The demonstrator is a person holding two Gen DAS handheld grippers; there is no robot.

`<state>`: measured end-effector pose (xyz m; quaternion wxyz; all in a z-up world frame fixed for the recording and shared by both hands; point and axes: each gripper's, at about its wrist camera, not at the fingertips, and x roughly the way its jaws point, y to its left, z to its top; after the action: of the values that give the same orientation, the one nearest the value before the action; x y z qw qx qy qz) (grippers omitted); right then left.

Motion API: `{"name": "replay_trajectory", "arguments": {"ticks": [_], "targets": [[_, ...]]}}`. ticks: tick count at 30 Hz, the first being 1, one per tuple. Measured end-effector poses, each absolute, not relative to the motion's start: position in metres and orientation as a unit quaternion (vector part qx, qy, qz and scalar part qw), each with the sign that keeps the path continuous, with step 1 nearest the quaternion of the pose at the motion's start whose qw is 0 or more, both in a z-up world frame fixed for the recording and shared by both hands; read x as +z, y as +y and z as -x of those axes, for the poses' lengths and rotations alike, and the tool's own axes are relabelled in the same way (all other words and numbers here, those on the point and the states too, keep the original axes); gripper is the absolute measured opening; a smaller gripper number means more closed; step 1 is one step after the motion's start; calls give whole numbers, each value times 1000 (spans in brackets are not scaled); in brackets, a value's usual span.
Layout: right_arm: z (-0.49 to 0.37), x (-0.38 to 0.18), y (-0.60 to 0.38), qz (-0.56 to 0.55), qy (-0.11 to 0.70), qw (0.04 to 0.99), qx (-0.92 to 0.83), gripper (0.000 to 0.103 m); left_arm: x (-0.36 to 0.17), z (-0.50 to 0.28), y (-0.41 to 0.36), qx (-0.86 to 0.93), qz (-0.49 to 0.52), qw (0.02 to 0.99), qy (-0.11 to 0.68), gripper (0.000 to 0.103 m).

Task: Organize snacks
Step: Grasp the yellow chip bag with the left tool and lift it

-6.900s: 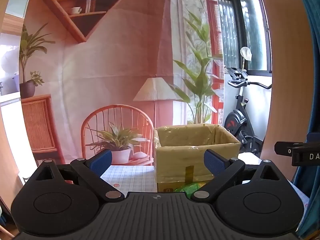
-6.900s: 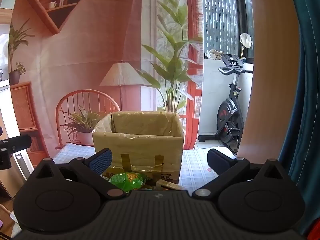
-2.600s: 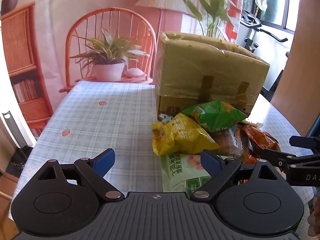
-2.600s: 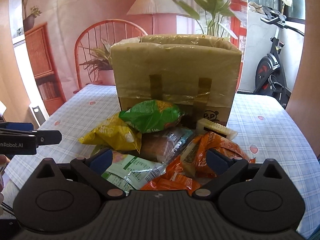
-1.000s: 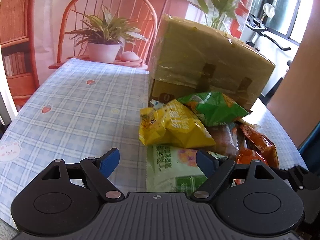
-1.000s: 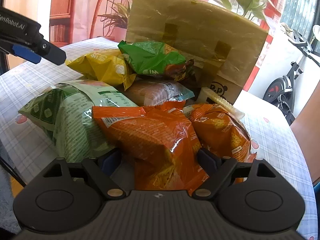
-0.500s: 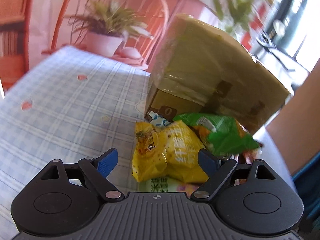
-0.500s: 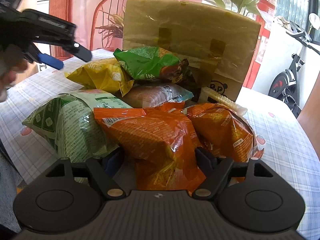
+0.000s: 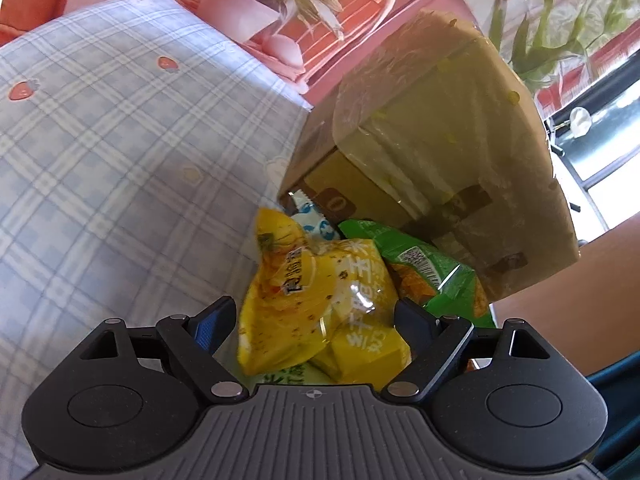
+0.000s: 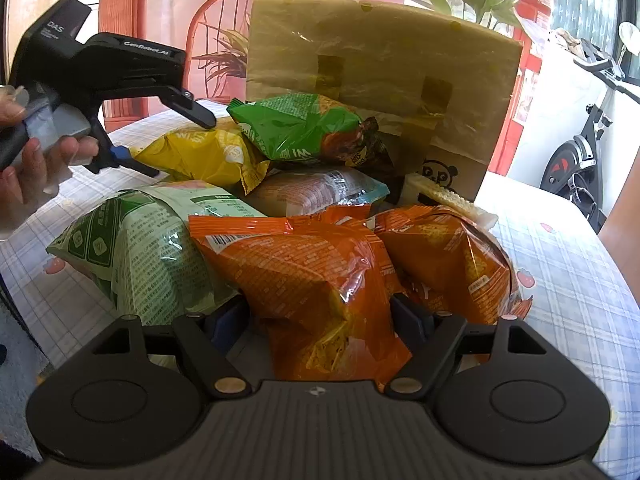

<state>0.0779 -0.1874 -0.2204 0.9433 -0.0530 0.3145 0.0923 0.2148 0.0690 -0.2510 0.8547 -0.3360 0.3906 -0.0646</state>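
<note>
While the snacks lie heaped at the foot of the cardboard box (image 10: 380,60), the table (image 9: 100,152) under them carries a pale blue checked cloth with small strawberry prints, and the ground to the left of the heap is bare cloth. Behind the table stands a printed backdrop showing an orange chair, a potted plant (image 9: 256,4) and a lamp; an exercise bike (image 10: 580,136) stands by the window on the right. The box sits upright, wrapped in clear film, with the heap pressed against its near face. On the right side the table's edge runs close to the orange bags; cloth lies open between that edge and the box. The left gripper (image 9: 316,316) stands wide over the yellow snack bag (image 9: 316,300), one finger each side, its blue pads clear of the wrapper and gripping nothing. The green snack bag (image 10: 300,128) rests atop the heap against the box, and the pale green bag (image 10: 148,248) lies at the near left. The right gripper (image 10: 320,316) straddles the near orange bag (image 10: 304,280), jaws wide; whether the pads press the wrapper cannot be told. A hand (image 10: 28,168) holds the left tool.
</note>
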Motion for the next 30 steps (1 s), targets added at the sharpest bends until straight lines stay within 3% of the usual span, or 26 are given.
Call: {"name": "replay_trajectory", "arguments": {"ticks": [6,14,30], "targets": [[-78,-220,-186,55,317,942,92,79,-263,-226,66,-65,354,847,392,85],[-78,-220,-186,52,318,942,92,79,-255,-221,62,-77,315,867,379,62],[-72,-210,-192,25,308,946,96,71,-228,-193,78,-88,302,886,341,59]]}}
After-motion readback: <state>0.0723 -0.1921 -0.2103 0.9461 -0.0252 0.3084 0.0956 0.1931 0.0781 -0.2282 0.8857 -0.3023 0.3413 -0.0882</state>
